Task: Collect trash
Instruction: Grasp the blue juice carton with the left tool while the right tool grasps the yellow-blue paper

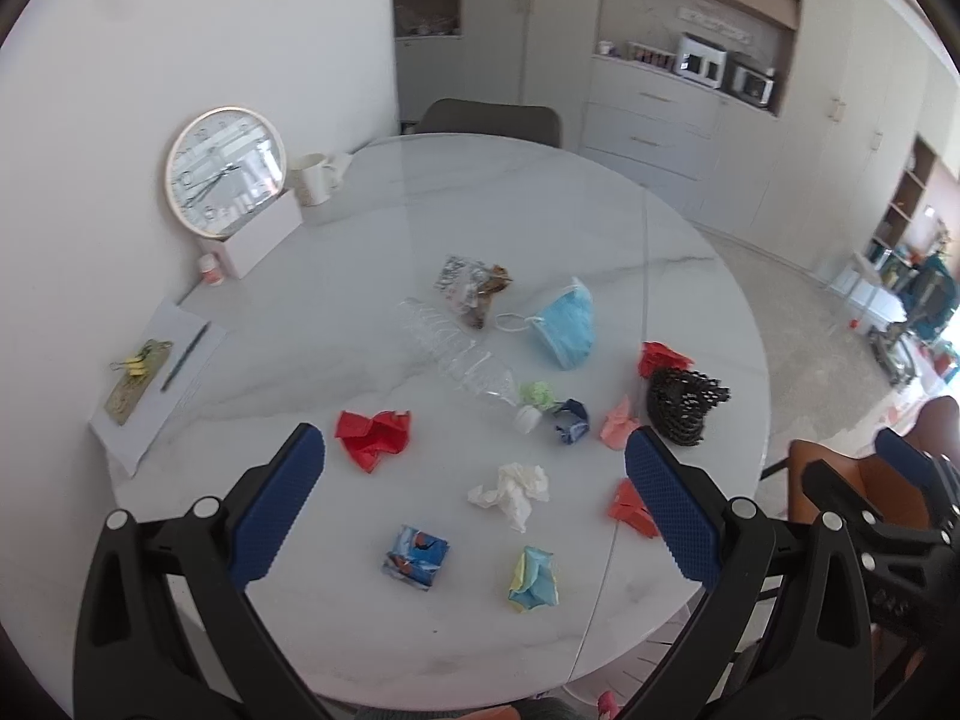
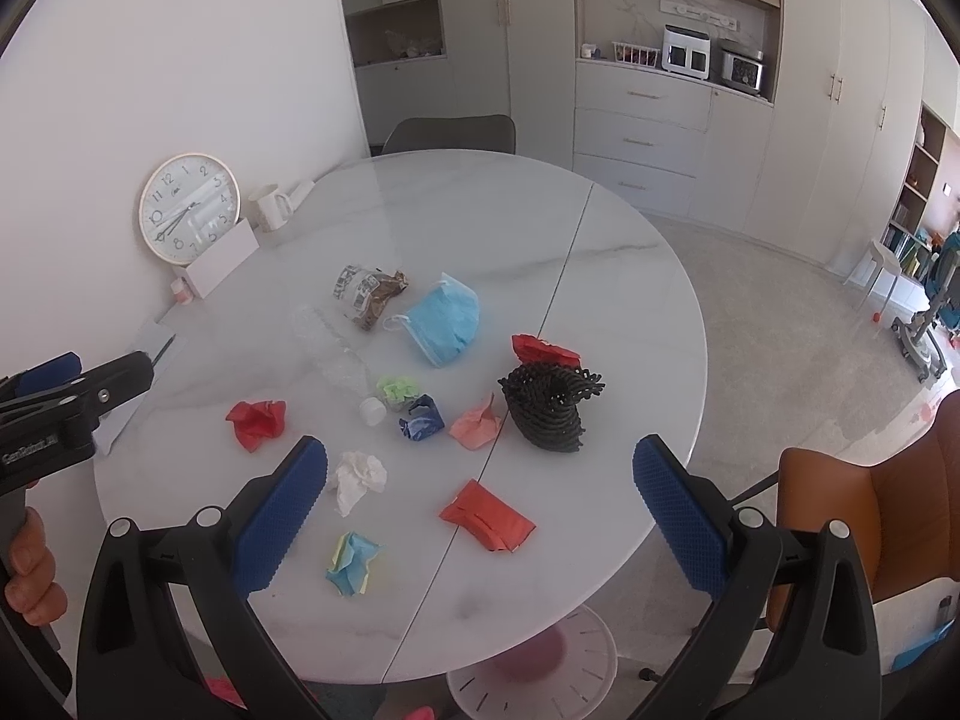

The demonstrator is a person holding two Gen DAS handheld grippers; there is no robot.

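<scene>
We see a home dining-kitchen: round white marble table [image 2: 630,276], cream built-in cabinets [image 2: 636,138] ahead of the grippers, countertop oven [image 2: 686,49].

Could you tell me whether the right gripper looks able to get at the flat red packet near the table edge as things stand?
Probably yes: the right gripper hangs open above the red packet, which lies flat and apart from the other scraps, with nothing over it.

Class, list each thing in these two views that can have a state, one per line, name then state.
left hand-held gripper: open, empty, above the table
right hand-held gripper: open, empty
plastic bottle: lying on its side, capped
face mask: crumpled, lying on the table
white tissue: crumpled
red paper: crumpled
black mesh holder: tipped over
mug: upright
clock: leaning against the wall
</scene>
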